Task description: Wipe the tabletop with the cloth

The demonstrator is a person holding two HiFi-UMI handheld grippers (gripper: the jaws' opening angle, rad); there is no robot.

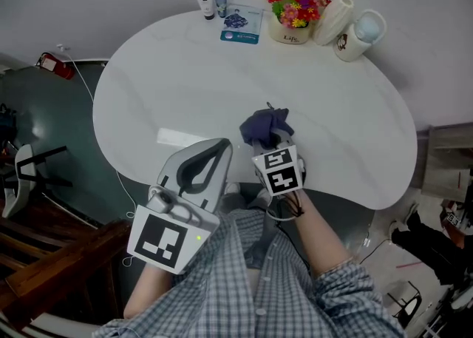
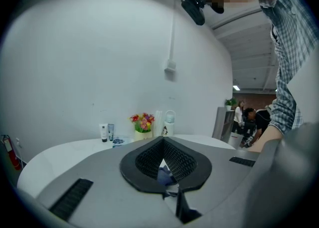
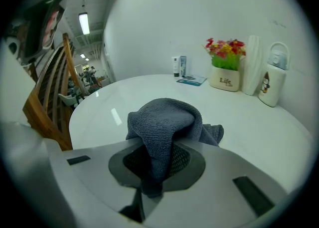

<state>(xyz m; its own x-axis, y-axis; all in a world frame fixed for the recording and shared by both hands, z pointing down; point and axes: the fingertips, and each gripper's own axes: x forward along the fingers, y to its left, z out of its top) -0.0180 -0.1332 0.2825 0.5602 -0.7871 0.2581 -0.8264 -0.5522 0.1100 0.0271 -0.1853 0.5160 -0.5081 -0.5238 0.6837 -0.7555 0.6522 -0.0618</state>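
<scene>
left gripper, right gripper: grey shells, black ribbed jaws, black-white marker cubes. Blue-grey checked shirt sleeves behind the cubes.

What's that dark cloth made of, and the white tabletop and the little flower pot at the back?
Cloth: probably microfibre or terry. It is dark grey-blue and matte, with a fine looped nap and soft folds.
Tabletop: hard, smooth, glossy white, perhaps laminate or lacquer. A bright reflected streak shows on it.
Flower pot: likely glazed ceramic, cream with a slight sheen, though plastic is possible.
</scene>
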